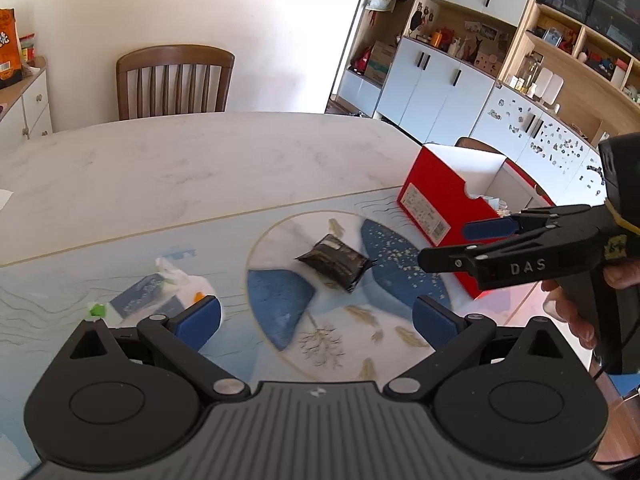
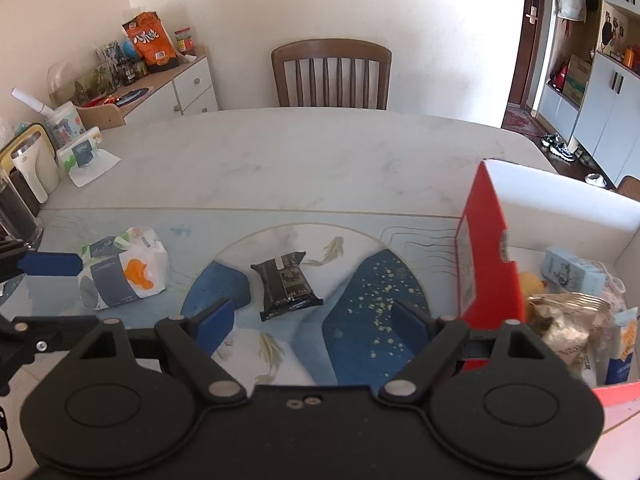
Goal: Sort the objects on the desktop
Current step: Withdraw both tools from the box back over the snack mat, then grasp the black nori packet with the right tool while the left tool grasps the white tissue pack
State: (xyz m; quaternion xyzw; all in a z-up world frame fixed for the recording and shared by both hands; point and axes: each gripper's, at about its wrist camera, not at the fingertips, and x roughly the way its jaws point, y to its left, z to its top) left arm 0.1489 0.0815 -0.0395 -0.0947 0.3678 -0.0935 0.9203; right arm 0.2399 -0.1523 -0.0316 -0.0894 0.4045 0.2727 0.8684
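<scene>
Black foil packet [image 2: 286,286]: lies flat on the round medallion of the blue printed mat [image 2: 360,316], just ahead of the right claw [image 2: 312,320] and between the lines of its blue pads, untouched. Print on its top is too small to read. In the left wrist view the same packet [image 1: 334,262] sits at 12 o'clock from the left claw [image 1: 316,318], apart from it.

Right claw: released, jaws spread wide, nothing between the pads.

Left claw: released, jaws wide, nothing held.

Tissue pack [image 2: 124,272]: white wrapper, orange motif, grey-blue label band, writing illegible; at 9 o'clock from the packet, on the mat.

Red box [image 2: 490,256]: open-topped, white inside, at 3 o'clock from the packet; a printed label on its end, unreadable.

Seen in the right wrist view only: the box's contents, a pale blue carton [image 2: 570,270], a crinkled foil bag [image 2: 568,316] and something yellow; an orange snack bag [image 2: 150,42] with white characters on a sideboard at 10 o'clock.

Seen in the left wrist view only: the right claw's side, bearing raised letters "DAS" [image 1: 528,267], and fingers [image 1: 572,314] of the hand on its grip; a wall of shelves and cupboards [image 1: 460,76] at 2 o'clock.

Both views: pale marble counter [image 2: 280,160], wooden chair [image 2: 331,74] at its far edge.
</scene>
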